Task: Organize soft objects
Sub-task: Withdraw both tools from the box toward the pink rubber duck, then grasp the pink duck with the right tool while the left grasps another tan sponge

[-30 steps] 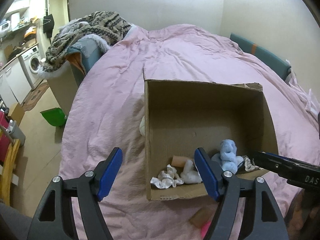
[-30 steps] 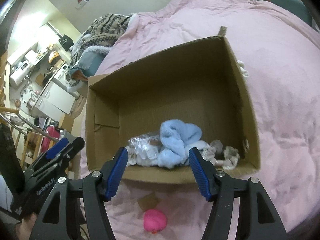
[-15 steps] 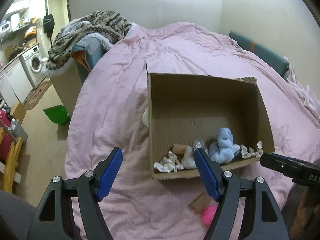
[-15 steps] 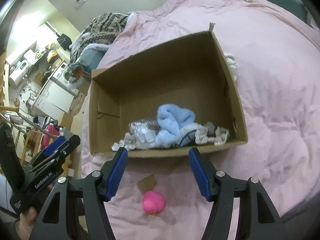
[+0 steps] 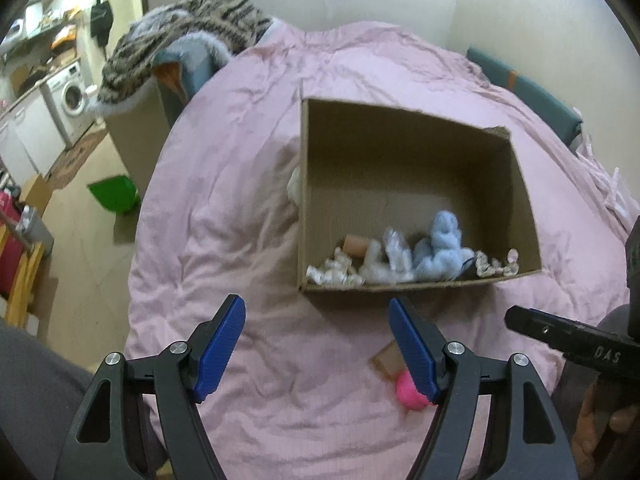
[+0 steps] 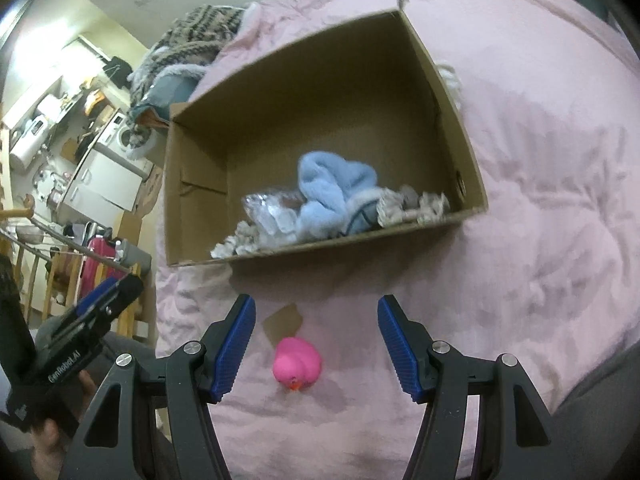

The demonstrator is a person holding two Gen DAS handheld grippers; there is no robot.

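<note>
An open cardboard box lies on a pink duvet. Along its near wall sit a light blue plush, crinkly clear wrap and several small pale soft pieces. A pink rubber duck rests on the duvet in front of the box, beside a small cardboard scrap. My right gripper hovers open over the duck, holding nothing. Left of the duck, my left gripper stands open and empty over bare duvet.
A patterned knit blanket is heaped on a chair past the bed's far left corner. On the floor at left stand a green bin, a washing machine and wooden furniture. A white soft item lies against the box's left side.
Both grippers have drawn back from the box toward the near edge of the bed. The box now looks smaller and farther, and the pink duck has come between the right gripper's fingers.
</note>
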